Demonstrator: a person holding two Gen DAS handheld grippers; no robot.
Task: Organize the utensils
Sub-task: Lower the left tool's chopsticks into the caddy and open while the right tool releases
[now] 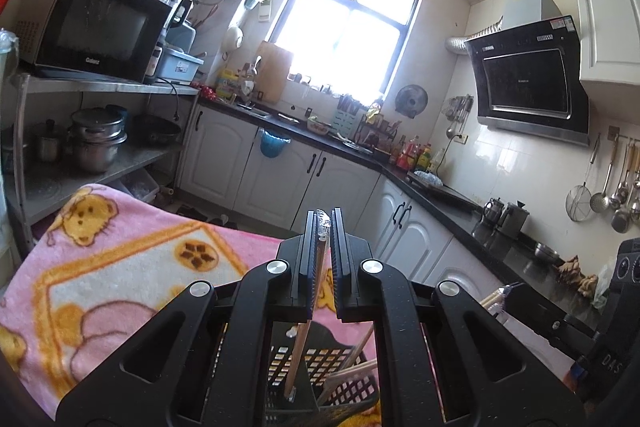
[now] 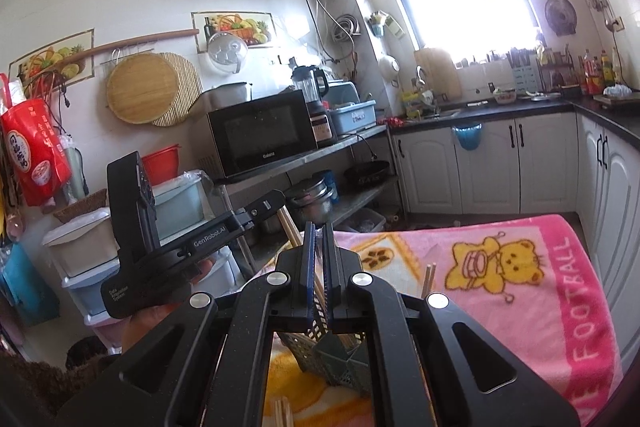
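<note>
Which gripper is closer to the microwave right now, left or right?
Left. In the right wrist view the left gripper sits between the right gripper and the microwave, on the shelf side of the pink blanket; the right gripper is further toward the cabinets.

Wooden chopsticks (image 1: 298, 359) stand tilted in a dark perforated utensil basket (image 1: 320, 367) near the pink blanket's (image 1: 120, 267) edge

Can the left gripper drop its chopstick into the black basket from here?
Probably yes: the left gripper is shut on the chopstick, whose lower end already hangs inside the black basket, nothing visibly blocking.
</note>
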